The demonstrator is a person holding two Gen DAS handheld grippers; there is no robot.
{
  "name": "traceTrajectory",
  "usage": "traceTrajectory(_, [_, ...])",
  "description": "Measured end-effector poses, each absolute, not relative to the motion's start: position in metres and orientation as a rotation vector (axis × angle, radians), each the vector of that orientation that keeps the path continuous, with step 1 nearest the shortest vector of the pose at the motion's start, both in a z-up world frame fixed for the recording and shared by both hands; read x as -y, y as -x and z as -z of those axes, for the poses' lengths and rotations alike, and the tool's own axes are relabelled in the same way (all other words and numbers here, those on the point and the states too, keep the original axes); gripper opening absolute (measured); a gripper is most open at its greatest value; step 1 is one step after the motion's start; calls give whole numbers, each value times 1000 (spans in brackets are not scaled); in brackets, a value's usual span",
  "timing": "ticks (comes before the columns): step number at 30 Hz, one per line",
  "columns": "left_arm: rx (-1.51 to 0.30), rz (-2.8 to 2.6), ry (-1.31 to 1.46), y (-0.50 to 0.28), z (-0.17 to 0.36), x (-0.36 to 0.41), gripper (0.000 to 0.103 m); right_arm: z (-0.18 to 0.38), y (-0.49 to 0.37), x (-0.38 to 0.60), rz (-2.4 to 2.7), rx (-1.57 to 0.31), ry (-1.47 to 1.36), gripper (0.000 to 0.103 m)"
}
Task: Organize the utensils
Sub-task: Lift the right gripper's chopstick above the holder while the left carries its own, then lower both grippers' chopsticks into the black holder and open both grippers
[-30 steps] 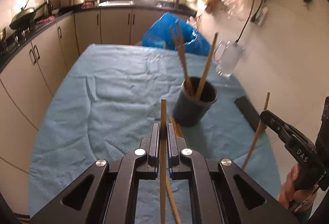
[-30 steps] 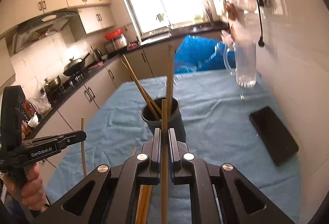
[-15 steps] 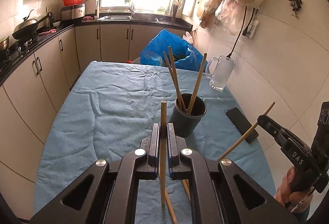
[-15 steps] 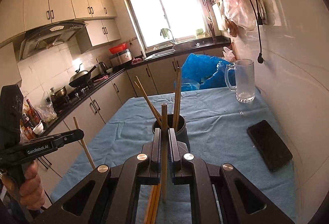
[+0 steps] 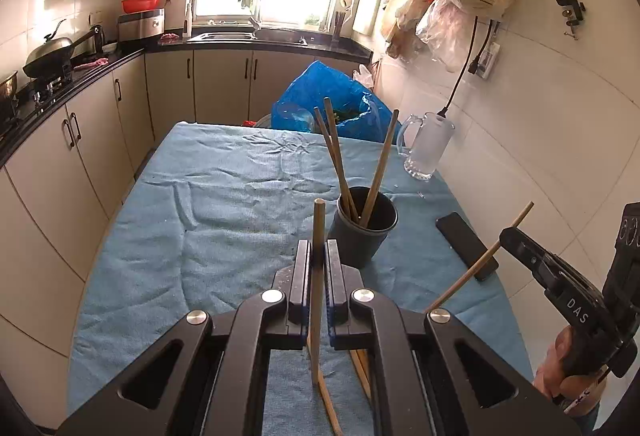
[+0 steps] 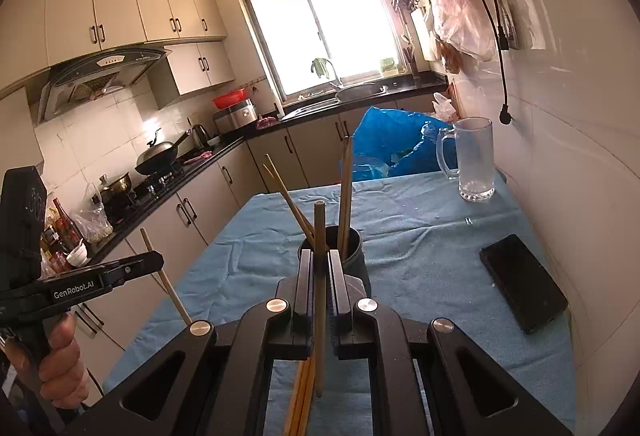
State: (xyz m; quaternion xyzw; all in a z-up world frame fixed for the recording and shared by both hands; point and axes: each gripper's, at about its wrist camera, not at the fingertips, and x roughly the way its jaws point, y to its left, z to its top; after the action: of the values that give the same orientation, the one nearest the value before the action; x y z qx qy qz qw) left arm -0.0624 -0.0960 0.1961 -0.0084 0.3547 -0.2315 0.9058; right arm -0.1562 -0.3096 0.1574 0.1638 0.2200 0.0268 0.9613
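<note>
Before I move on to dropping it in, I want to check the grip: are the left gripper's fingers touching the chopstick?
Touching. The left wrist view shows the left gripper shut on the chopstick, both fingers pressing its sides.

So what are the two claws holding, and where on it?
Each holds one wooden chopstick: left claw pinches its chopstick near the upper end, right claw grips its own likewise.

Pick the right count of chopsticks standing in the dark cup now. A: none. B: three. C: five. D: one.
B: the left wrist view shows three chopsticks leaning in the cup, two close together on its left side and one on its right; the right wrist view shows the same three.
</note>
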Motion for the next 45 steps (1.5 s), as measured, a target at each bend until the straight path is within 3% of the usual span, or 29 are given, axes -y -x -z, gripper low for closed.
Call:
traceTrajectory(25, [-712,512,10,64,-218,107,6,-171,160,313,-61,-419,-350,6])
traceTrajectory(45, [-652,527,3,49,-264,122,6,-222,139,325,-50,-340,-328,6])
